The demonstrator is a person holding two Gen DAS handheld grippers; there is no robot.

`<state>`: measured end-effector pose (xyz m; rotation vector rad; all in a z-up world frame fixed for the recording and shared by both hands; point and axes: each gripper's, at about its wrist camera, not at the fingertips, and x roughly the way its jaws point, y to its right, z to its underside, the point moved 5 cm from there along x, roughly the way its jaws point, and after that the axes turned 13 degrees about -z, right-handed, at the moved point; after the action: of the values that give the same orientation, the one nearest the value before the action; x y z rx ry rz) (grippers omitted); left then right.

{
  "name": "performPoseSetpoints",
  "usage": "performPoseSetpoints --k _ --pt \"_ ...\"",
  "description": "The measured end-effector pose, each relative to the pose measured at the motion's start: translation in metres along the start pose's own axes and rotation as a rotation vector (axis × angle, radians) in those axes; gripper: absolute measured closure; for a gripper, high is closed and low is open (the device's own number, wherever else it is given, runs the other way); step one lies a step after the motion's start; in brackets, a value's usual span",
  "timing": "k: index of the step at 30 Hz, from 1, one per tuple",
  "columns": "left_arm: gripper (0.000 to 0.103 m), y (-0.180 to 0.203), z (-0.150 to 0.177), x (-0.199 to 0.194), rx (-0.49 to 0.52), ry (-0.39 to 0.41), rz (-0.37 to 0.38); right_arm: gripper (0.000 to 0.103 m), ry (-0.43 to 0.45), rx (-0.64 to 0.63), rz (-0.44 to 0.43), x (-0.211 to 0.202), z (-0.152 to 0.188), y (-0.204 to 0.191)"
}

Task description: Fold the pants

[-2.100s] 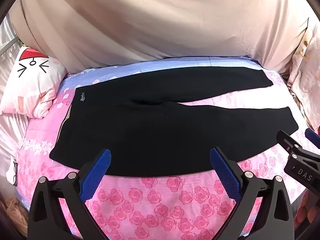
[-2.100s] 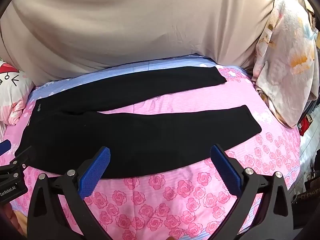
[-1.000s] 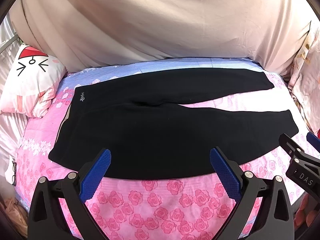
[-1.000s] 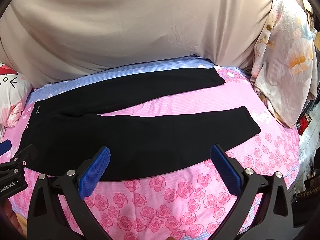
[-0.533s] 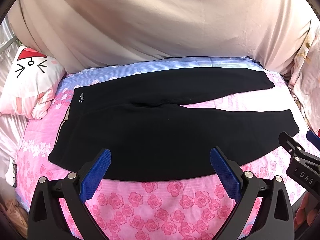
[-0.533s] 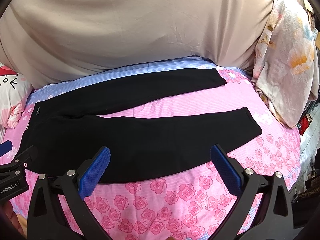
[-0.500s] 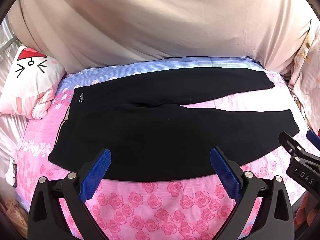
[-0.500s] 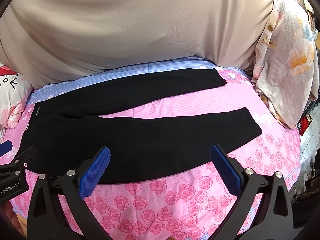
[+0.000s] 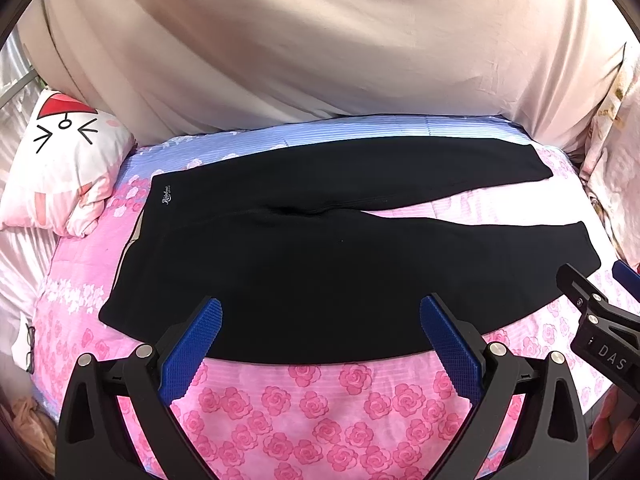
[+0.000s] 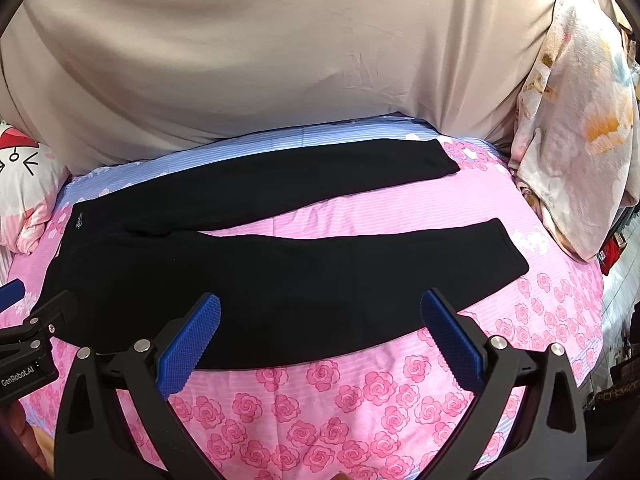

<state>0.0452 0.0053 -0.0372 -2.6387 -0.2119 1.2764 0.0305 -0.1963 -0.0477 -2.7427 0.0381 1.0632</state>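
While the black pants [image 9: 332, 248] lie flat and unfolded on the pink rose-print bedspread [image 9: 320, 400] — waistband to the left near the cartoon pillow [image 9: 60, 168], legs spread apart to the right — both tools hover above the near edge. The left gripper [image 9: 320, 328] and the right gripper [image 10: 320, 326] each stand wide apart, holding nothing.
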Motion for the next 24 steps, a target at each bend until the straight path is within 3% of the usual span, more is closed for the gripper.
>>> performPoseSetpoints --k 24 --pt "0.005 0.0024 -0.0019 -0.0020 0.011 0.000 0.008 0.005 0.000 0.005 0.003 -0.0042 0.0041 0.0033"
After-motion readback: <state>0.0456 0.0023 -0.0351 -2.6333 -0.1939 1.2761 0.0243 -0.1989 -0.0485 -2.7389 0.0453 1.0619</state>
